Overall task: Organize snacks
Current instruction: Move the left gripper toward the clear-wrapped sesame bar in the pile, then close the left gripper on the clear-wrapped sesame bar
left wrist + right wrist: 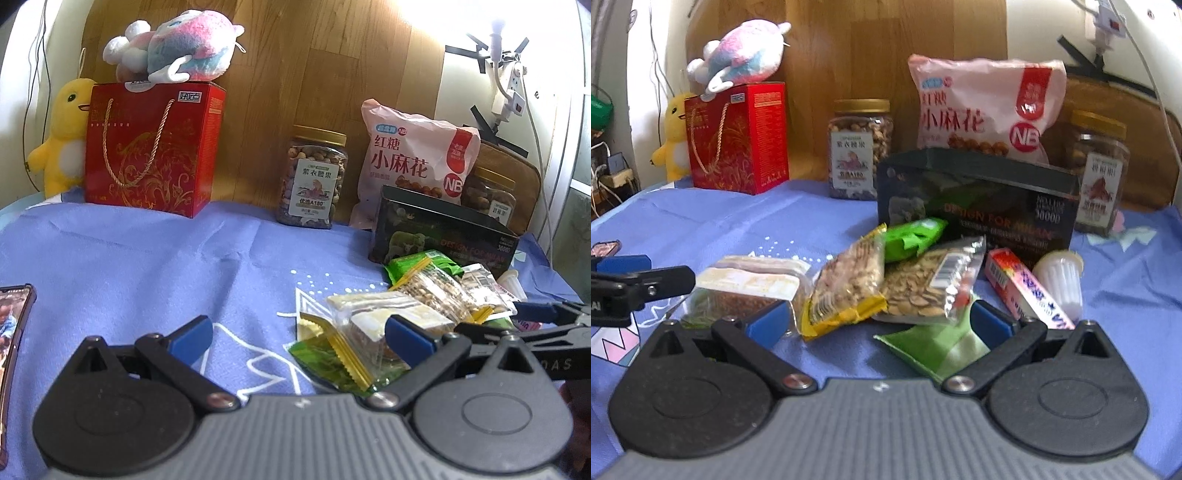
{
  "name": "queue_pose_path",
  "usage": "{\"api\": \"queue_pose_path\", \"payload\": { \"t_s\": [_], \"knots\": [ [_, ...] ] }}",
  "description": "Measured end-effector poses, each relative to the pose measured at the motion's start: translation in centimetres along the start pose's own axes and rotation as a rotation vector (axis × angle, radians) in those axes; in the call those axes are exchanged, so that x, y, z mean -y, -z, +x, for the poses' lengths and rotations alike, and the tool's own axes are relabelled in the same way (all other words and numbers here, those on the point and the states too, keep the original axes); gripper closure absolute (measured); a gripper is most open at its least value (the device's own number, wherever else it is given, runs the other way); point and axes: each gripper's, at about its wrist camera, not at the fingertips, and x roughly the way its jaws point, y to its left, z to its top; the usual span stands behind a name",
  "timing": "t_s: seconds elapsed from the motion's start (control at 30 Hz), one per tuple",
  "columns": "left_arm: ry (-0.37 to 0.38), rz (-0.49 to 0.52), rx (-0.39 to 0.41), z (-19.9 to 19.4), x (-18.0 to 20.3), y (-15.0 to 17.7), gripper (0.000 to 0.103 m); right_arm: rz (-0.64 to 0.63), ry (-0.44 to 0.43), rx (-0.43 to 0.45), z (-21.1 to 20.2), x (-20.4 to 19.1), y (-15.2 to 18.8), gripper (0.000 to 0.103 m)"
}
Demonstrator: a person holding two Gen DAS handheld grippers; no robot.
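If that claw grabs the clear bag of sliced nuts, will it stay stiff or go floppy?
Probably floppy: the clear bag of sliced nuts is thin crinkled film with loose pieces that would likely shift and sag. Its glossy surface may slip. It looks light, lying propped on other packets.

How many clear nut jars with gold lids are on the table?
2. One jar stands between the red gift box and the pink bag; the other jar behind the black box's right end.
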Motion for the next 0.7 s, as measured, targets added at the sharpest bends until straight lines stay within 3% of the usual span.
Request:
{"api": "queue_pose_path", "payload": {
  "t_s": [0.27, 0.4, 0.7],
  "knots": [
    [-0.004, -0.024, -0.005, 0.2, -0.3, 0.0, 0.000, -0.021, -0.001, 0.052, -0.6, -0.3, -0.6, 0.000],
    [-0.005, -0.045, 0.007, 0.0, -0.7, -0.1, 0.000, -0.043, -0.042, 0.097, -1.8, -0.6, -0.8, 0.000],
    [0.006, -0.124, 0.026, -0.2, -2.0, -0.3, 0.000, -0.298, -0.145, 0.060, -0.9, -4.6, -0.2, 0.005]
  ]
}}
